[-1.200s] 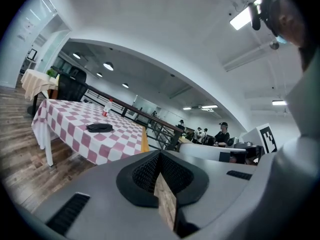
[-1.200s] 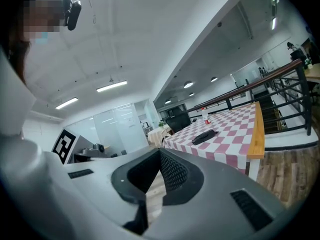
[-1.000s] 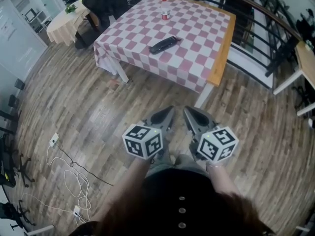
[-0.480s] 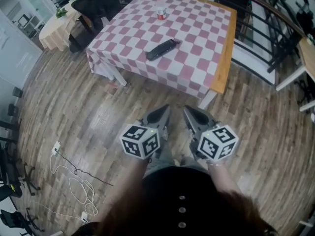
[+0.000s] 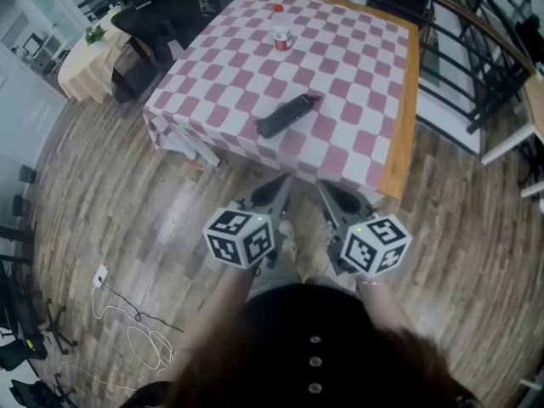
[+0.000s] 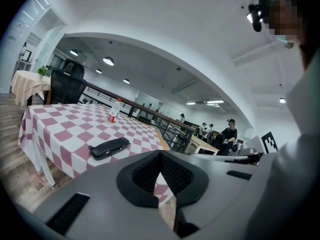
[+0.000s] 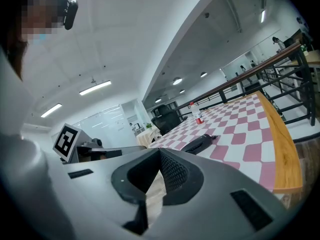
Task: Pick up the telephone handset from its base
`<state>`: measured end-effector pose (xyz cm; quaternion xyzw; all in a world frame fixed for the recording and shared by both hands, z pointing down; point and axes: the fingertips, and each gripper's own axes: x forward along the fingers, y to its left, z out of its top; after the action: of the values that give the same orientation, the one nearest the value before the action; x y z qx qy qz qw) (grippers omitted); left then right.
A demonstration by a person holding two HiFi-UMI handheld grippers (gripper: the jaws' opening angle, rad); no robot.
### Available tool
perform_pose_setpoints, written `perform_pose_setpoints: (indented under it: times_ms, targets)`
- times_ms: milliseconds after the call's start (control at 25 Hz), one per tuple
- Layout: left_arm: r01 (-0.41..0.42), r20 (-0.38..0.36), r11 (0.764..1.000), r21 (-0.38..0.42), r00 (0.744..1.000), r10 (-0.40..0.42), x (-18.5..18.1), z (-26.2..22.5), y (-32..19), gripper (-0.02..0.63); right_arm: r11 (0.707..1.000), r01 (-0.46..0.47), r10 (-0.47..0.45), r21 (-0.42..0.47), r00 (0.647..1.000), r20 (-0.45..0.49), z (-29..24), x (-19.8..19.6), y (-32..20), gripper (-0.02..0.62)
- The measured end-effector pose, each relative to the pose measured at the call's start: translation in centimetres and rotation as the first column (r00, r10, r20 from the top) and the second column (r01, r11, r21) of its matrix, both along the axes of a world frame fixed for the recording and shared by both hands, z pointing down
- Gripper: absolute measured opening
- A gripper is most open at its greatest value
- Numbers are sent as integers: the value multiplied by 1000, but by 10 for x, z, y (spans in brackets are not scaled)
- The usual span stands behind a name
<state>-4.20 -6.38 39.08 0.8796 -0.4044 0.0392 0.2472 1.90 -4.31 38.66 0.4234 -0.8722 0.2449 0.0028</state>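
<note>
The black telephone [image 5: 287, 115], handset lying on its base, rests on the table's red-and-white checked cloth [image 5: 212, 83]. It also shows in the left gripper view [image 6: 109, 147] and the right gripper view [image 7: 198, 143]. My left gripper [image 5: 281, 182] is held at the table's near edge, short of the telephone, jaws shut and empty [image 6: 160, 154]. My right gripper [image 5: 326, 189] hangs beside it, jaws together with nothing in them [image 7: 160, 150]. Both point toward the table.
A small bottle with a red cap [image 5: 280, 37] stands farther back on the table. The table's wooden edge [image 5: 406, 100] is bare on the right. A black office chair [image 5: 161, 15] and a dark railing [image 5: 476, 66] flank it. Cables [image 5: 127, 330] lie on the floor.
The table and telephone have drawn nearer in the head view. Both grippers have come forward from over bare floor to the table's near edge, still shut.
</note>
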Motion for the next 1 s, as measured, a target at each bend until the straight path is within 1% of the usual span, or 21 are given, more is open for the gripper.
perform_pose_setpoints:
  times_ms: [240, 480, 680, 840, 1000]
  targets:
    - [-48, 27, 999, 0, 998, 48, -9, -3, -72, 6, 999, -49, 49, 0, 999, -7, -3, -7, -68, 9]
    - [-108, 50, 994, -17, 993, 109, -11, 3, -129, 8, 994, -110, 110, -2, 994, -13, -4, -10, -126, 9]
    - [-153, 68, 988, -22, 986, 154, -12, 8, -159, 7, 990, -141, 140, -13, 990, -22, 1, -15, -156, 9]
    - [-178, 75, 983, -43, 981, 181, -14, 17, -173, 7, 985, -169, 168, -26, 985, -28, 5, -15, -173, 9]
    - [-189, 75, 980, -60, 978, 194, -14, 23, -185, 8, 983, -178, 177, -41, 984, -26, 10, -16, -186, 9]
